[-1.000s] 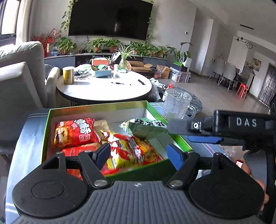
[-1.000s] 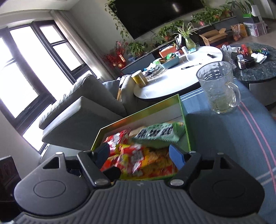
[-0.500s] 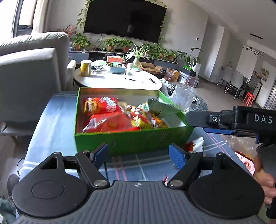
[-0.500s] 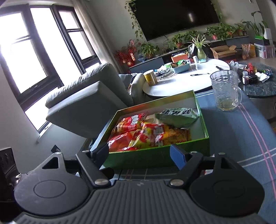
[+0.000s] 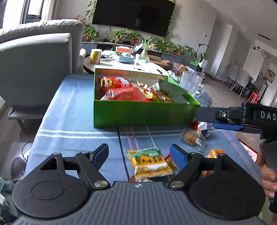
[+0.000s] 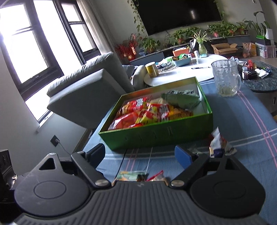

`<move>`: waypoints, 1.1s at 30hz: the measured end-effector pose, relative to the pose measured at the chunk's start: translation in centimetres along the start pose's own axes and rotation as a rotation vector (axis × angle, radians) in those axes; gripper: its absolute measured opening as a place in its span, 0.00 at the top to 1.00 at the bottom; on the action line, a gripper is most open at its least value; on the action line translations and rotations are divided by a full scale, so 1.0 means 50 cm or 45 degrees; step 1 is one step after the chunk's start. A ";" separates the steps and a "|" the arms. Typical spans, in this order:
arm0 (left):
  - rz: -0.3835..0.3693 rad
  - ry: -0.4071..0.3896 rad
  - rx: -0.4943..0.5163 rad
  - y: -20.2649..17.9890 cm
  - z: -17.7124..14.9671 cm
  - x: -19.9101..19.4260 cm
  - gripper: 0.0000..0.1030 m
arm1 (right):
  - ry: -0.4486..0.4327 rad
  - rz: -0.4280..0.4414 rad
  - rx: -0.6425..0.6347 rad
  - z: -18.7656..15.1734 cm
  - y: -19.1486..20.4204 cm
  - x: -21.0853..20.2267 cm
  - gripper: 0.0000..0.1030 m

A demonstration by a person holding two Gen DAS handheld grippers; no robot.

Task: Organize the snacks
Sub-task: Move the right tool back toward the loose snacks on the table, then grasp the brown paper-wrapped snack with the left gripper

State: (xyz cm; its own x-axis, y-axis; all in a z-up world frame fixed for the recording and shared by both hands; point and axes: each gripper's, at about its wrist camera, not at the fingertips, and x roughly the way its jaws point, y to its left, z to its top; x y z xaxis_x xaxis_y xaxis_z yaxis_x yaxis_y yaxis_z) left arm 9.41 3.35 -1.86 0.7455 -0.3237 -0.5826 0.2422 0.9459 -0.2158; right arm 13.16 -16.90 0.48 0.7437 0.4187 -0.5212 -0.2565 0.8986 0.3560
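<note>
Both grippers hover empty over loose snacks: the left gripper point(image 5: 139, 154) gapes above a yellow-green packet point(image 5: 149, 163) on the table point(image 5: 72, 124), short of the green box point(image 5: 143, 112); the right gripper point(image 6: 139, 154) is opening. Light, crinkly, slippery, the packet looks best pinched at an edge seam.

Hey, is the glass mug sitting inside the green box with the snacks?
No, the glass mug stands on the blue tablecloth beyond the green box, outside its walls.

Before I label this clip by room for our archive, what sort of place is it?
Most likely a home living room: a big wall TV above a row of potted plants, a grey sofa, and a round coffee table behind the snack box.
</note>
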 end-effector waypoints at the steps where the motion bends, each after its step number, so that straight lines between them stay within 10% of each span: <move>1: -0.001 0.004 0.005 -0.001 -0.005 -0.004 0.26 | 0.004 0.000 -0.004 -0.004 0.003 -0.001 0.26; 33: -0.019 0.314 -0.154 -0.005 -0.065 0.032 0.26 | 0.048 -0.009 0.052 -0.064 -0.009 -0.025 0.26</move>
State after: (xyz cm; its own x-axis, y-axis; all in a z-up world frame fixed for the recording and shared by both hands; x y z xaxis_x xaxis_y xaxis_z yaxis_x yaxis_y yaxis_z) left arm 8.52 2.55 -5.29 0.5651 -0.3463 -0.7488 0.1648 0.9367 -0.3089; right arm 10.37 -17.40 -1.49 0.7212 0.4176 -0.5526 -0.2251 0.8958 0.3832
